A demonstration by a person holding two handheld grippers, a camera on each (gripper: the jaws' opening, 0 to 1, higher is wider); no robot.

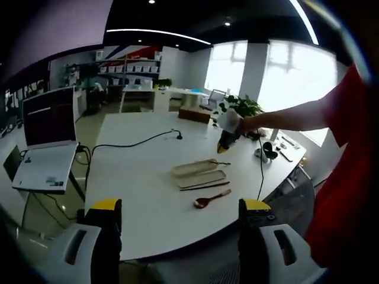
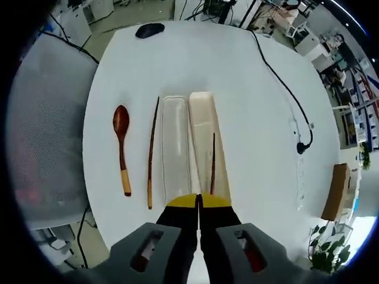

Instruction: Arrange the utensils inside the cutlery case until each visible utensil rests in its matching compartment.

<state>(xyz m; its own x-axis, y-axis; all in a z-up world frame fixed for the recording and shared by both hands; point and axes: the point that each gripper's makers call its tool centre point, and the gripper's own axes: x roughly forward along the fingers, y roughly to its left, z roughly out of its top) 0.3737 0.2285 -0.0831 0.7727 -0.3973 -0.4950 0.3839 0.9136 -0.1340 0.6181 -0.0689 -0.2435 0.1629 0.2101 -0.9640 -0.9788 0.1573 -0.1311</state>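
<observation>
**One chopstick pinched over the case, spoon and second chopstick still on the table**

You work on a white table (image 2: pixel 249 118) with rounded corners. A black cable (image 2: pixel 283 83) runs across it to a plug end near the far edge, and a dark mouse-like object (image 2: pixel 149 29) sits at one end; what it is exactly, you can't tell. In the left gripper view the room is an open office: big bright windows, a potted plant (image 1: pixel 241 106), shelving at the back, a laptop (image 1: pixel 44 139) on a stand off the table's side.

Your right gripper (image 2: pixel 199 201) has its yellow-tipped jaws closed together on the end of a dark chopstick (image 2: pixel 212 163), which reaches forward over the beige case half (image 2: pixel 201 112). Whether the stick's far tip touches the tray is unclear. Just beside it lies the clear lid half (image 2: pixel 176 136), faint against the white top. Past that, a second chopstick (image 2: pixel 152 154) lies on the table, then the wooden spoon (image 2: pixel 122 148), both parallel to the case and apart from it.

Your left gripper (image 1: pixel 180 210) hangs at the table's near edge, jaws spread wide, nothing between them. From there the case, the spoon (image 1: pixel 210 199) and your right gripper (image 1: pixel 227 139) look small, and the held stick is barely resolvable. Your arm and red sleeve (image 1: pixel 346 177) are cut off at the side.
</observation>
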